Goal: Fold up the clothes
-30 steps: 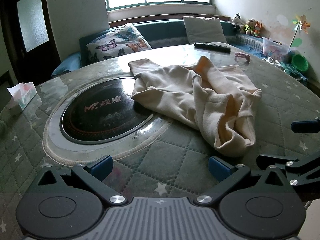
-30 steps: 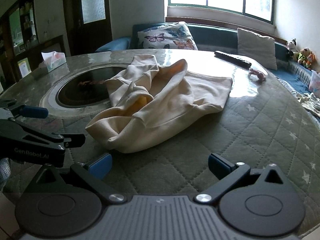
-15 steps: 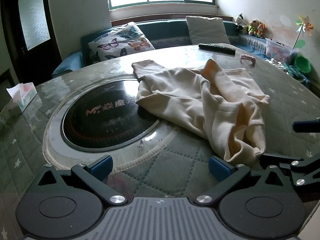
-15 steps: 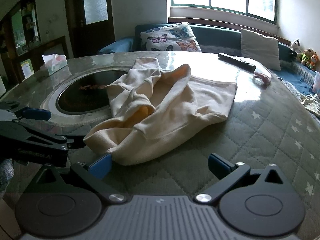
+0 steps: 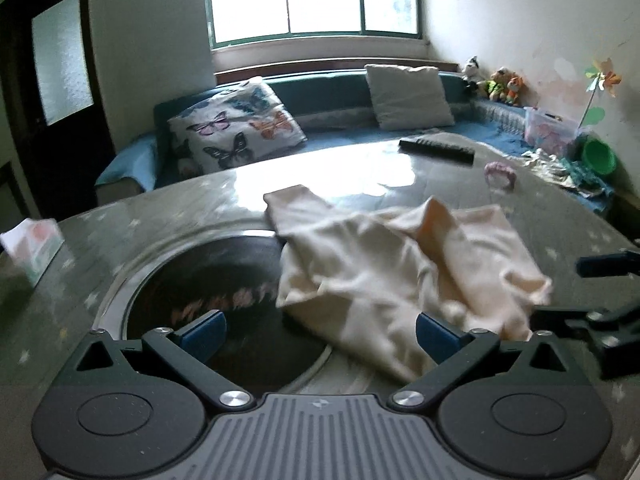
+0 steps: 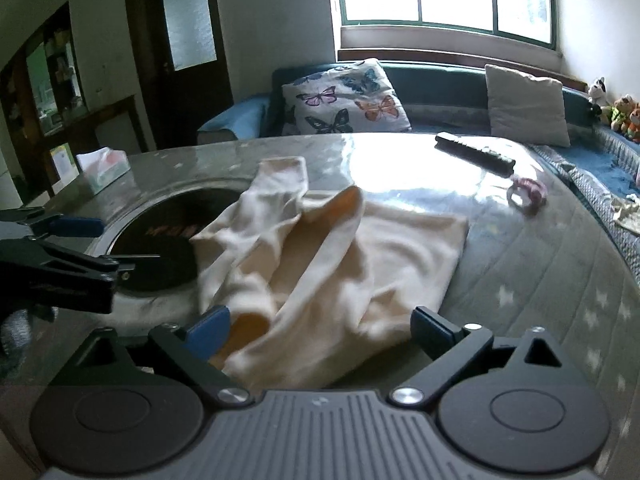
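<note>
From the left wrist, the left tool [image 5: 318, 334] stands wide; the crumpled cream garment [image 5: 404, 276] lies on the round counter [image 5: 160, 216], partly over the dark inset cooktop [image 5: 208, 280], its near edge between the fingers.

From the right wrist, the right tool [image 6: 320, 330] has just been closing slightly yet is wide, the garment [image 6: 340, 264] between its fingers, not gripped.

Each gripper, the left gripper [image 5: 318, 330] and the right gripper [image 6: 320, 326], is black with blue fingertip pads [image 5: 202, 330], silver pivot screws [image 5: 234, 398], round housings and a ribbed grey centre plate [image 6: 320, 432].
</note>
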A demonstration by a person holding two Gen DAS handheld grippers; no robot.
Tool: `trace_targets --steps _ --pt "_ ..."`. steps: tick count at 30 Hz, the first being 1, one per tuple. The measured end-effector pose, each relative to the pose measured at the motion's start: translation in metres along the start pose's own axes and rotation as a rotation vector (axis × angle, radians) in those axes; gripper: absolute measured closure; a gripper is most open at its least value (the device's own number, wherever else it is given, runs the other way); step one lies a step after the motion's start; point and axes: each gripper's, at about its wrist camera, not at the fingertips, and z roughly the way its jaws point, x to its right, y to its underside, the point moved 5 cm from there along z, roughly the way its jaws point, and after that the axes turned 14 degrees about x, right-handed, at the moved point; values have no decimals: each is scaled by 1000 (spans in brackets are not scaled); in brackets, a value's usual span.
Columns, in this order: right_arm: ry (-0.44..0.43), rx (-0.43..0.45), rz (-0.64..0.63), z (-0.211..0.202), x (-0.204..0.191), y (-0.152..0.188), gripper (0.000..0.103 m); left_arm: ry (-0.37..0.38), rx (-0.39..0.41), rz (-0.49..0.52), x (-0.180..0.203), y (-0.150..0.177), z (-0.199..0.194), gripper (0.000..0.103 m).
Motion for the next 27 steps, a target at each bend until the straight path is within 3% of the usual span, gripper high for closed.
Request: trace_targets --steps 8,16,22,24,27 --pt "31 -13 -4 63 29 -26 21 82 -3 39 18 -15 37 13" --pt "-12 -71 -3 126 39 -32 37 140 -24 64 31 -24 68 14" --pt "-80 -117 46 149 45 -28 78 186 -54 85 43 -25 93 15" --pt "-73 -101 50 144 50 -31 94 193 -73 85 47 -24 103 20" --pt "-45 -67 59 132 59 -38 100 199 -106 87 53 -20 117 27"
